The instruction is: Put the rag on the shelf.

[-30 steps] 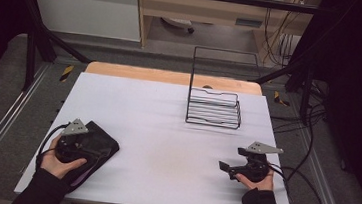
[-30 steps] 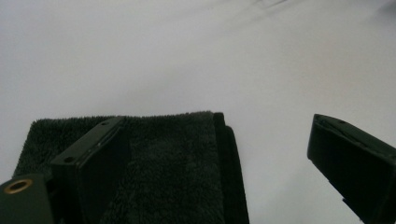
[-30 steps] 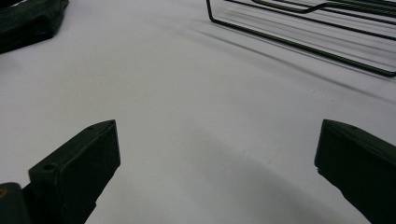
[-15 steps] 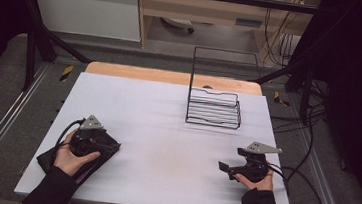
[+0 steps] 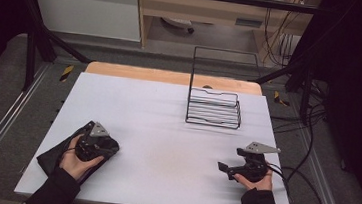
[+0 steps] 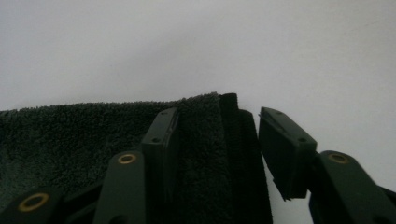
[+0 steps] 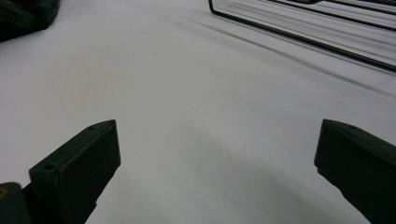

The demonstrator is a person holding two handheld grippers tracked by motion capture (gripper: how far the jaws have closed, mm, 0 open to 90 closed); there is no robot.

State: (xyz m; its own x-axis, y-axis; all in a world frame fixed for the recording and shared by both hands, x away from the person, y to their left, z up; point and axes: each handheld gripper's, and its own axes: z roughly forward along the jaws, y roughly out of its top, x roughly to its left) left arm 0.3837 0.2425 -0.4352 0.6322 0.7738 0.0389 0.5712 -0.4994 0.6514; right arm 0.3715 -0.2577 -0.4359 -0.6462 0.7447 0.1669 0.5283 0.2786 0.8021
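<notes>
**Left gripper view: jaws astride the towel's edge**

Left gripper view puts your left hand-held gripper [image 6: 217, 140] partly open over the dark towel's [image 6: 70, 140] folded edge, near the counter's [image 5: 168, 111] front-left corner. Farther right, the wire rack [image 5: 213, 107] stands toward the back. Your right hand-held gripper [image 7: 215, 168] gapes wide, empty, above bare counter.

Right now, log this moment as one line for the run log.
left gripper: open, jaws astride edge of dark towel | right gripper: open, empty, over white table | wire rack: far right, untouched
</notes>
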